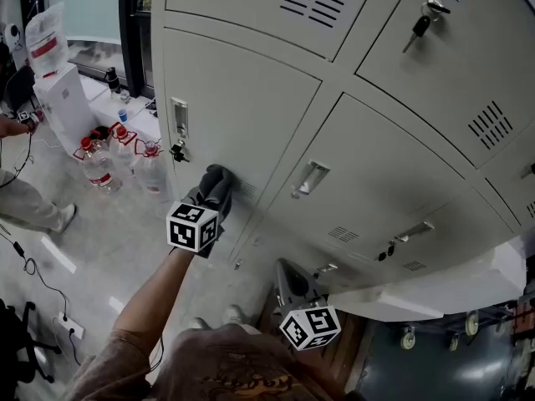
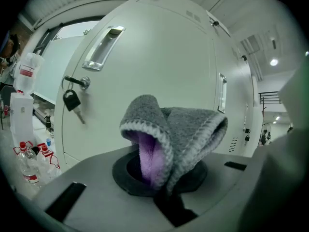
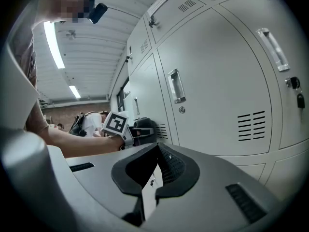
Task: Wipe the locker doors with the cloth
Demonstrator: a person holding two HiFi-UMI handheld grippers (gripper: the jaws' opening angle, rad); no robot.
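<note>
Now the left gripper (image 2: 163,180) is clamped on a folded grey cloth (image 2: 176,129), whose looped end points straight ahead at a closed locker door (image 2: 159,47). The right gripper (image 3: 155,170) is nearly closed and empty. Red-capped bottles (image 1: 99,167) stand on the floor.

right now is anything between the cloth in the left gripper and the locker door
Nothing visible. The cloth, clamped in the left gripper, faces bare locker door panel; the padlock hangs off to the left, below the handle.
</note>
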